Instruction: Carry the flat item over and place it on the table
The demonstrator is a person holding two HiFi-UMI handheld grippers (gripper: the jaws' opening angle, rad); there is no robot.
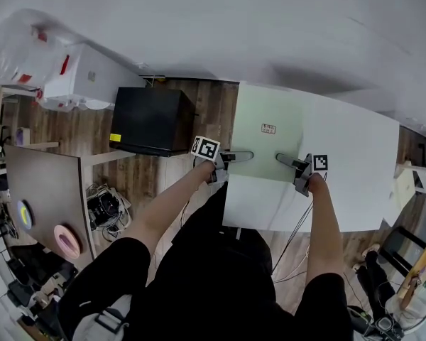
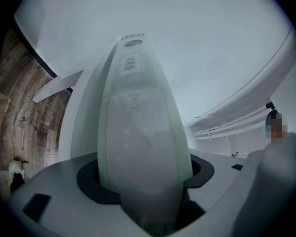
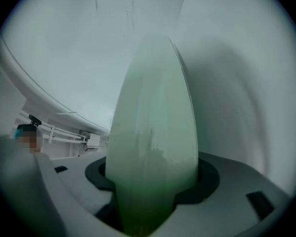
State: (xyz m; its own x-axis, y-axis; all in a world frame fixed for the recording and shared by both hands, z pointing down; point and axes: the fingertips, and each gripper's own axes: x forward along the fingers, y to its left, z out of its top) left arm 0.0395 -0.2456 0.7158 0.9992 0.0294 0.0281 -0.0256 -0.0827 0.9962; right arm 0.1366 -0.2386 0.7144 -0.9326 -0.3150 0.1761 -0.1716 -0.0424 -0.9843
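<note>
The flat item is a thin pale green board [image 1: 264, 112] with a small label, held over the left part of the white table [image 1: 355, 162]. My left gripper [image 1: 236, 156] holds its near left edge and my right gripper [image 1: 284, 160] holds its near right part, the jaws pointing toward each other. In the left gripper view the board [image 2: 138, 132] runs edge-on out of the closed jaws of the left gripper [image 2: 143, 201]. The right gripper view shows the board [image 3: 155, 132] the same way in the right gripper [image 3: 150, 201]. Whether the board touches the table is hidden.
A black box [image 1: 153, 119] stands on the wood floor left of the table, with a white cabinet [image 1: 92, 77] and a plastic bag [image 1: 18, 48] behind it. A brown table [image 1: 46, 183] at the far left carries tape rolls [image 1: 66, 241]. Cables [image 1: 106, 204] lie on the floor.
</note>
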